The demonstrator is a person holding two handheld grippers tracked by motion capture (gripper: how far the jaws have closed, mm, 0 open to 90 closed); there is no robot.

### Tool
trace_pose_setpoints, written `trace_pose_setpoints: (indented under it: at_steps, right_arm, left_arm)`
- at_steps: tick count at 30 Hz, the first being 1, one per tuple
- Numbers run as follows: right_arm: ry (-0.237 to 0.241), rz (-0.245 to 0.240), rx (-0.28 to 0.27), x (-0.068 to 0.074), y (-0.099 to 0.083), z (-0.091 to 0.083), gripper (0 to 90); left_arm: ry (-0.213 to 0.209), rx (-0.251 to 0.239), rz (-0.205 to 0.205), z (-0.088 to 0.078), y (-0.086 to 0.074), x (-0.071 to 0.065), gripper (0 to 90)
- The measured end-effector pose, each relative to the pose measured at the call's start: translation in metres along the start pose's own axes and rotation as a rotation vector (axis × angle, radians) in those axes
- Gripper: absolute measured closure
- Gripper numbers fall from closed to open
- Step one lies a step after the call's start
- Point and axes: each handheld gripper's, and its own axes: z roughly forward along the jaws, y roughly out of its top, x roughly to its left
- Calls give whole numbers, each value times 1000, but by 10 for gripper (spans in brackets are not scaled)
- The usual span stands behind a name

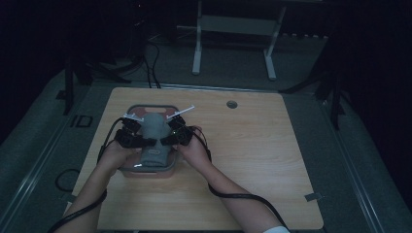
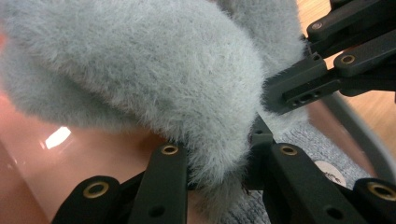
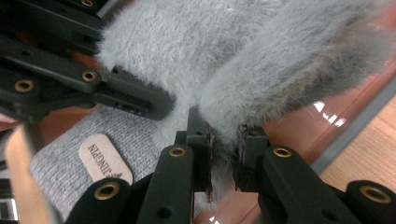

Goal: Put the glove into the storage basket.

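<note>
Tray [image 1: 167, 108] sits on the desk [image 1: 252, 155], left of centre, near my edge. Glove [image 1: 154, 131] lies in the tray. My left hand-held gripper [image 1: 132, 131] is at the glove's left side, my right hand-held gripper [image 1: 176, 130] at its right.

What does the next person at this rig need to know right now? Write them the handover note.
Left tongs: shut on the fuzzy grey glove, pinching its fluffy edge.
Right tongs: shut on the same glove's fluffy fabric, close beside the left tongs.
Things: the glove lies over the pink tray at the left of the wooden table; its knit cuff with the tan label is at the near end.
Done: both tongs have a grip on the glove.
Left: probably lifting or spreading the glove; where it should end up cannot be told from here.
</note>
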Motion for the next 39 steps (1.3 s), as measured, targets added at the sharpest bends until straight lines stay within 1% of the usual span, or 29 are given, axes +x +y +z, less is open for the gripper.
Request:
trace_pose_setpoints:
  at_steps: [2,3,4,5,7,9,10,11,12,13,14,15,16,17,20,21,22,24,25,26,28,31,33,34,35,36,37,39]
  right_arm:
    - [-3,4,16,-1,1,4,762]
    - [-8,0,30,-2,1,5,746]
    - [-12,6,33,-2,2,4,726]
    - [-10,19,21,-3,2,1,695]
    - [13,16,-9,-2,2,-6,628]
    - [2,8,-37,-1,1,-14,611]
    - [2,8,-37,-1,1,-14,611]
    - [5,-2,-49,-1,1,-19,598]
    - [14,-10,-85,-1,0,-29,588]
    - [24,-10,-96,-1,0,-33,588]
    - [27,-12,-104,-1,-1,-36,586]
    - [27,-19,-112,0,-1,-40,579]
    - [25,-32,-124,0,-2,-45,575]
    - [20,-44,-132,1,-4,-50,572]
    - [7,-63,-148,0,-9,-60,546]
    - [7,-62,-149,-1,-10,-62,537]
    - [9,-64,-154,-3,-12,-65,518]
    - [3,-69,-159,-5,-14,-69,486]
    - [8,-73,-159,-6,-16,-72,455]
    - [13,-75,-161,-7,-17,-74,414]
    - [6,-94,-166,-10,-21,-79,375]
    - [9,-101,-168,-14,-26,-85,321]
    - [6,-113,-170,-18,-31,-89,250]
    - [6,-124,-167,-19,-33,-91,218]
    - [5,-134,-168,-20,-35,-93,189]
    - [11,-130,-180,-22,-38,-95,186]
    - [21,-128,-187,-23,-40,-97,186]
    - [9,-153,-185,-25,-45,-102,156]
  left_arm:
    - [-4,12,-15,3,-1,2,759]
    - [-11,20,-30,5,-1,4,760]
    - [-16,18,-34,5,0,4,760]
    - [-15,16,-39,6,0,5,760]
    - [-24,35,-47,9,2,5,759]
    - [-13,70,-37,15,4,4,758]
    - [-13,70,-37,15,4,4,757]
    - [-13,70,-37,15,4,4,757]
    - [-5,109,-46,24,6,5,751]
    - [-3,113,-43,26,7,6,746]
    - [10,120,-38,28,7,6,739]
    - [23,129,-25,29,8,5,727]
    - [27,135,-7,31,8,5,710]
    - [36,138,-2,31,8,4,682]
    - [64,139,-1,31,8,4,597]
    - [89,143,-10,31,8,3,551]
    - [106,139,-17,31,8,3,480]
    - [119,128,-22,28,8,4,407]
    - [130,115,-25,26,8,4,365]
    - [136,99,-26,23,8,3,350]
    - [155,68,-26,17,7,2,319]
    - [157,19,-28,6,4,2,301]
    - [172,2,-23,-1,2,0,288]
    - [185,-11,-13,-5,0,-1,286]
    - [174,-26,-3,-9,-1,-2,274]
    - [162,-43,-4,-13,-2,-3,240]
    - [157,-72,-8,-17,-4,-5,239]
    - [158,-104,3,-23,-5,-8,228]
